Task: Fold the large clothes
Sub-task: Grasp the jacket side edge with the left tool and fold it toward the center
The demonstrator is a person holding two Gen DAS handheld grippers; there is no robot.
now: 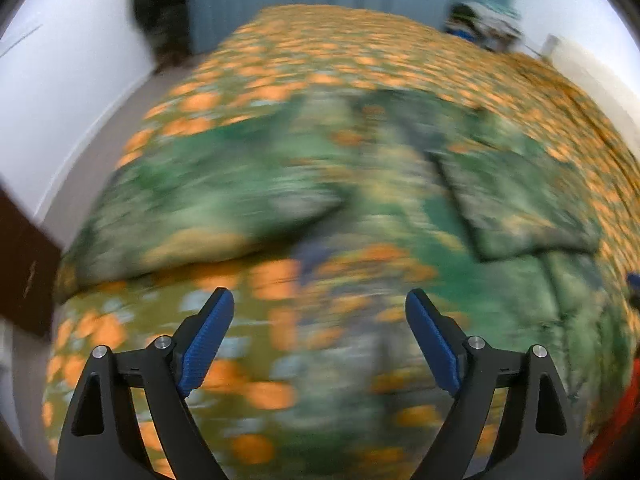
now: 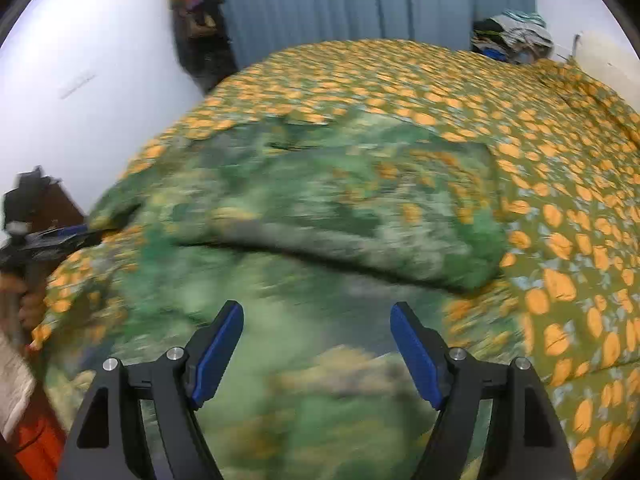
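The far half of the orange-patterned bedspread [image 2: 460,80] lies flat and unobstructed, whereas the folded green garment [image 2: 340,200] forms a raised ridge across the near half, a clothes pile [image 2: 514,36] occupies the far right corner, and a white wall [image 2: 100,60] bounds the left side.

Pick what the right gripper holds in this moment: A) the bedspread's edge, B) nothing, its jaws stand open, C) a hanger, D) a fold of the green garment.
B: the right gripper has its blue pads spread wide, with nothing between them, above the green garment.
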